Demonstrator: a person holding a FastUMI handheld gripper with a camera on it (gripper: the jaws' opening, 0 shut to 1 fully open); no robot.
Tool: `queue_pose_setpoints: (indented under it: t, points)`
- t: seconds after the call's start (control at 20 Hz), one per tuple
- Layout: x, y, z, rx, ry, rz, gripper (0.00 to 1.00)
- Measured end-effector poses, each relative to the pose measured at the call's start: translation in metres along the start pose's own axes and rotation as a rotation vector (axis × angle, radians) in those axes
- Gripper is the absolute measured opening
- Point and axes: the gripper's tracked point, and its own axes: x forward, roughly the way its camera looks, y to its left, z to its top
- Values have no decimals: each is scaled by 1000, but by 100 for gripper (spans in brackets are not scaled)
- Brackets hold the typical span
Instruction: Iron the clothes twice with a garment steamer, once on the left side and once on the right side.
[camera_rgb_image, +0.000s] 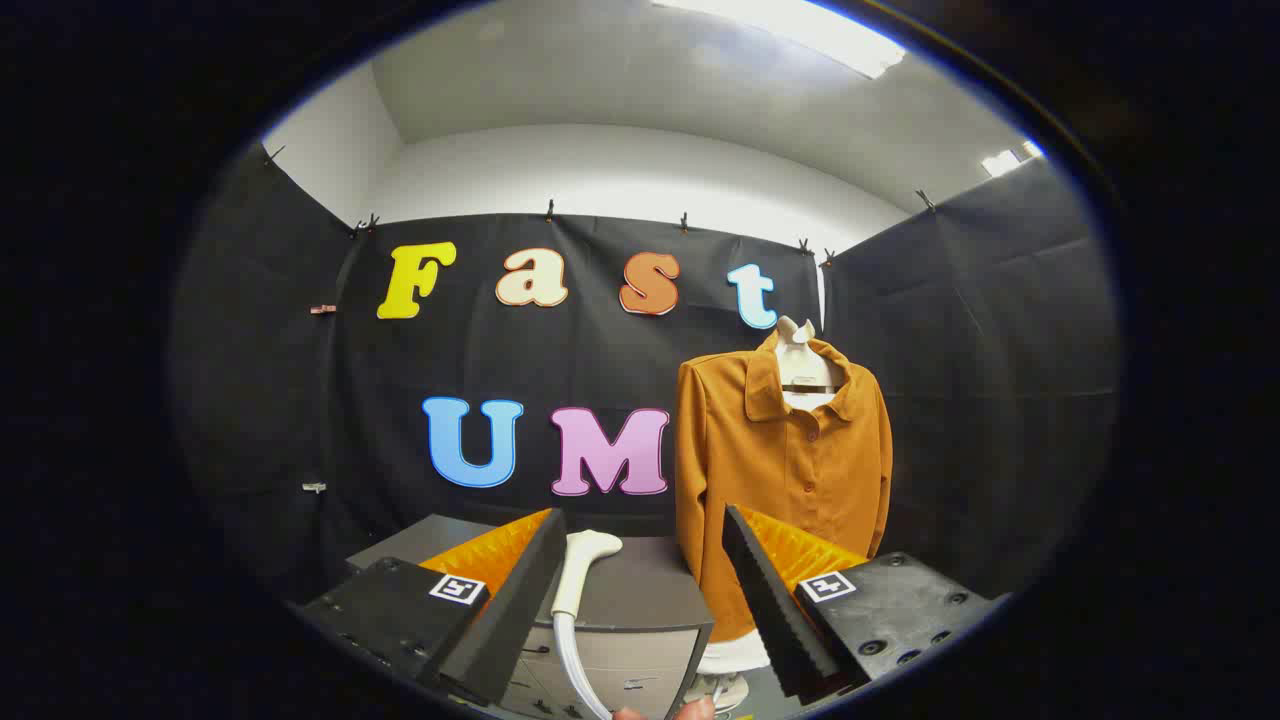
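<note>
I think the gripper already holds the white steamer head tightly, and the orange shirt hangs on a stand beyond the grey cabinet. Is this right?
Not quite. In the gripper view the gripper is open, its jaws wide apart; the white steamer head stands between them, unpressed. The rest holds: the orange shirt hangs on a stand beyond the grey cabinet.

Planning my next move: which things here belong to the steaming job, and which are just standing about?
Job:
- garment steamer, between the open fingers, nearer the left one
- orange shirt hung on a form, beyond the fingers
- gripper

Standing about:
- grey drawer cabinet under the steamer
</note>
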Motion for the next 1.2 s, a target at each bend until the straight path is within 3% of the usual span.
queue_pose_setpoints:
  t: [0.95,1.2]
  points:
    - [-1,4,-14,14,38,-13,98]
    - [27,19,-46,25,203,36,98]
